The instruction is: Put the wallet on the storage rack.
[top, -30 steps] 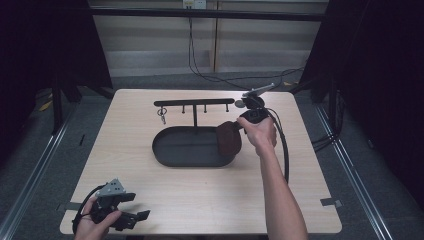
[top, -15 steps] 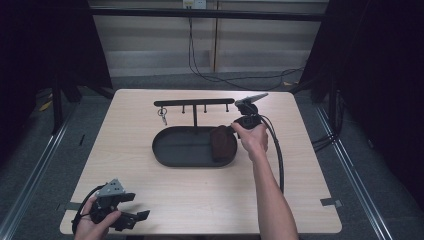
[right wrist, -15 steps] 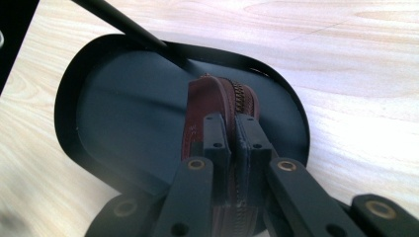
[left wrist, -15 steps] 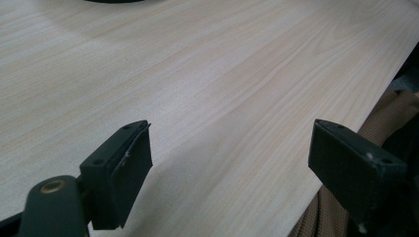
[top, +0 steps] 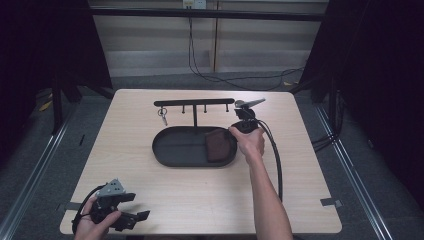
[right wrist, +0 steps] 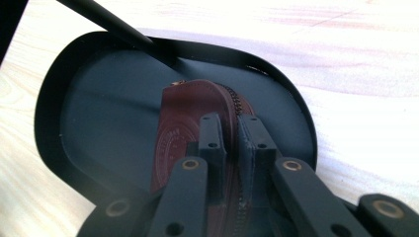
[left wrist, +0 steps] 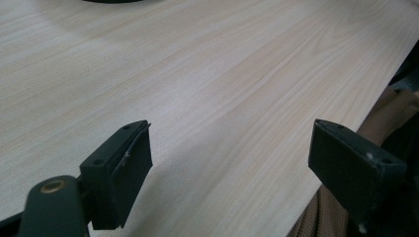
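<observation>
- Over on the right half of the black oval tray (top: 172,150), the right gripper (right wrist: 231,148) has its jaws pinched on a brown leather zip pouch (right wrist: 185,128), gripping right along the zipper edge.
- Pouch sits inside the tray at its right end. Whether it's fully resting on the tray floor or just a hair above it, I honestly can't tell from these angles.
- Behind the tray there's a black rack (top: 194,102) with little hooks, and what looks like a key (top: 163,117) hanging off the left end.
- Left gripper (top: 120,210) is parked way down at the near left corner of the bench (top: 300,175), well apart from everything, jaws spread wide with nothing between them.
- Handling guess: the pouch looks soft and light, leather so a bit floppy, not fragile. It'll sag if you grab one corner.
- Best hold is probably what's happening now, the stiffer zipper seam near the middle, since the flat embossed face would likely slip or fold.
</observation>
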{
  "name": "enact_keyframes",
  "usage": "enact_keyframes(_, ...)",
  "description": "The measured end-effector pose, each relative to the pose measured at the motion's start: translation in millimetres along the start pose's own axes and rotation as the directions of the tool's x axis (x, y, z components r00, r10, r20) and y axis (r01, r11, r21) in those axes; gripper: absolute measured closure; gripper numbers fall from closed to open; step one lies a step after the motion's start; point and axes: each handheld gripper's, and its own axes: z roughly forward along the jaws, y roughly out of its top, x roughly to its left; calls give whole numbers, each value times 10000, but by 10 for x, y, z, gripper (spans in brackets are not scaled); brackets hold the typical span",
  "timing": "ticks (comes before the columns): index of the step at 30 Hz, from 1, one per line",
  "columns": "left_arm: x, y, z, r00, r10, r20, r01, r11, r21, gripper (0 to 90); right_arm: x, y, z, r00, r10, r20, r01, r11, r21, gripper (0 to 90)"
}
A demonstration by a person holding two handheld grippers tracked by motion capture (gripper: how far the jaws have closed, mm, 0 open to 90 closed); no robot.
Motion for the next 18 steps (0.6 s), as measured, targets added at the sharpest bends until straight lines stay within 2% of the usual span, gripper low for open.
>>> enact_keyframes(3,6,0,-1,10000,8,5,-8,10000,8,167,12,3,2,9998,-126,137,127,9999,-82,781)
enact_keyframes(12,5,1,3,10000,14,8,-14,10000,18,167,-10,-1,-92,9995,-268,146,273,9989,-368,739)
enact_keyframes(14,6,1,5,10000,19,-6,-19,10000,21,167,-13,-8,-122,9994,-317,168,324,9986,-419,674)
enact_keyframes(15,8,2,6,10000,18,-7,-18,10000,38,167,-11,-19,-160,9994,-303,164,312,9980,-557,584)
enact_keyframes(18,11,3,8,10000,6,-28,-6,10000,40,167,-7,-31,-201,9993,-386,-10,385,9971,-655,543)
